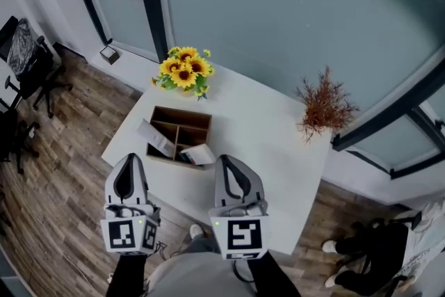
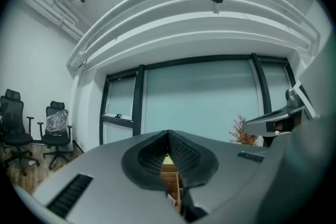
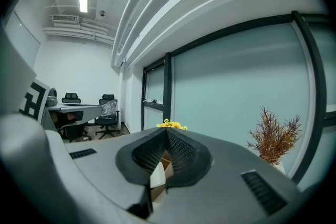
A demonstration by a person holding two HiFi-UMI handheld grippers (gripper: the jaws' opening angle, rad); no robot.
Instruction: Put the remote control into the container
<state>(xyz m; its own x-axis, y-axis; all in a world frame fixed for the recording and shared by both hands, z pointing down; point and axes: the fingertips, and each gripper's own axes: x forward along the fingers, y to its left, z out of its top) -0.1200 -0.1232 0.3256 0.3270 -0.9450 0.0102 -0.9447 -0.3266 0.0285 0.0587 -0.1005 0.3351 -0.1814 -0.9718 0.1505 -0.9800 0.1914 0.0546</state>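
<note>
A brown wooden container [image 1: 182, 116] with dividers stands on the white table [image 1: 264, 142]. A white, remote-like slab [image 1: 156, 138] leans in its left compartment, and another white piece [image 1: 199, 154] lies at its front right corner. Both grippers hover at the table's near edge, just short of the container. My left gripper [image 1: 129, 159] is shut with nothing in it; its jaws meet in the left gripper view [image 2: 168, 134]. My right gripper [image 1: 227, 161] is shut and empty too [image 3: 165, 131]. Through its jaw gap I see the box [image 3: 167, 164] and a white piece [image 3: 156, 176].
A bunch of sunflowers [image 1: 184, 70] stands behind the container and a dried reddish plant [image 1: 324, 105] at the table's far right. Glass walls with dark frames run behind the table. Office chairs [image 1: 31, 66] stand on the wood floor to the left.
</note>
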